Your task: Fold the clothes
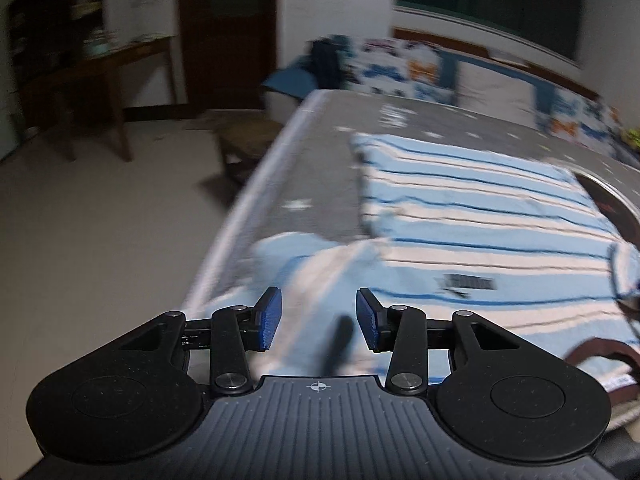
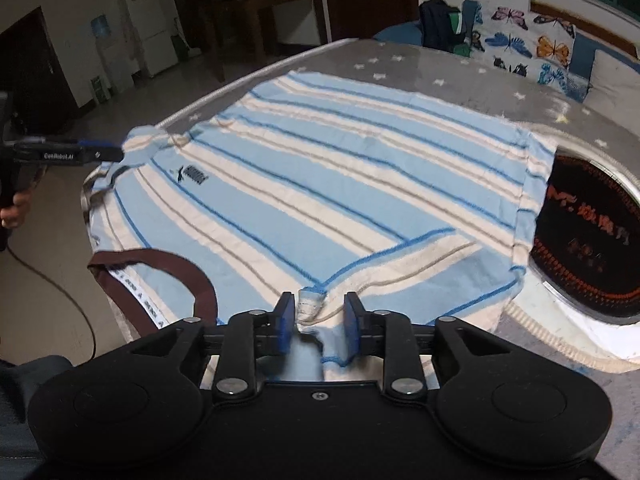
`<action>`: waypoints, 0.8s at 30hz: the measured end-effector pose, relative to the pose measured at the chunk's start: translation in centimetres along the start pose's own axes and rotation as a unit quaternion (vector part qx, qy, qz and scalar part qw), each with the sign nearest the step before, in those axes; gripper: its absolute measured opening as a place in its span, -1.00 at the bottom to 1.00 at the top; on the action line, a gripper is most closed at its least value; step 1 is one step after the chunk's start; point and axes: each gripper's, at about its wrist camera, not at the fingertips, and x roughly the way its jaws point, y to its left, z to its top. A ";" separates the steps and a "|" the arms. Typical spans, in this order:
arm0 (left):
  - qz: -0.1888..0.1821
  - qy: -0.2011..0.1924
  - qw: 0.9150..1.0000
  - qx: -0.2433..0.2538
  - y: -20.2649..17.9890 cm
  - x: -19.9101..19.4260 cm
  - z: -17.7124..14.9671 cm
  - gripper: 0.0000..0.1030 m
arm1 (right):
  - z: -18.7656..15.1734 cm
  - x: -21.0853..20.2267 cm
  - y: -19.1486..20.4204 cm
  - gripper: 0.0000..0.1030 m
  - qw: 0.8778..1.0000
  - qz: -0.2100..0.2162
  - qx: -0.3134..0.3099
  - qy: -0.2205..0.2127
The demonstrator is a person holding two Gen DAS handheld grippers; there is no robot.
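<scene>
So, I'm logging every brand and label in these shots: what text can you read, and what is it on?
"GenRobot.AI": on the side of the left gripper, seen from the right wrist view.
Dark chest logo on the striped shirt: too blurred to read.
White tape inside the brown collar: print too small.
Red characters on the round black panel: unreadable.
Left wrist view: all blurred.

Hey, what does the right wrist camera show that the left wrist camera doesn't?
Only the right wrist view: the left gripper at the shirt's sleeve, a hand, the right gripper open around a fold of sleeve. Only the left wrist view: a stool beside the table, the left gripper's open pads. Both: the striped shirt on the grey table.
</scene>
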 end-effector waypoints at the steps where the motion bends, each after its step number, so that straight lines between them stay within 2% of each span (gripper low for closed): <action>1: 0.017 0.001 1.000 -0.015 0.9 0.0 -0.2 -0.09 | 0.0 -0.1 -0.1 -0.35 1.000 -0.007 -0.001 -0.001; 4: 0.036 0.011 0.998 -0.042 2.3 0.5 -0.3 -0.08 | 0.0 0.2 -0.5 -0.29 1.000 -0.021 -0.002 0.004; 11: 0.044 0.042 0.996 -0.072 3.0 2.1 -0.6 -0.12 | -0.3 0.8 -0.5 -0.14 1.000 -0.023 -0.008 0.017; 12: 0.046 0.041 0.995 -0.074 3.1 2.1 -0.6 -0.16 | -0.4 0.8 -0.5 -0.12 0.999 -0.024 -0.009 0.019; 14: 0.052 0.037 0.995 -0.074 3.1 2.1 -0.6 -0.52 | -0.4 1.0 -0.7 -0.10 0.999 -0.025 -0.008 0.022; 17: 0.057 0.030 0.995 -0.075 3.0 1.7 -0.6 -0.83 | -0.5 0.9 -0.9 -0.08 0.999 -0.025 -0.001 0.021; 20: 0.050 0.006 0.996 -0.077 2.9 0.6 -0.2 -0.89 | -0.4 0.8 -1.1 0.00 0.999 -0.027 0.003 0.017; 24: 0.004 -0.047 0.997 -0.058 1.4 -2.0 0.9 -0.90 | -0.4 0.3 -1.4 0.09 0.999 -0.036 0.004 0.012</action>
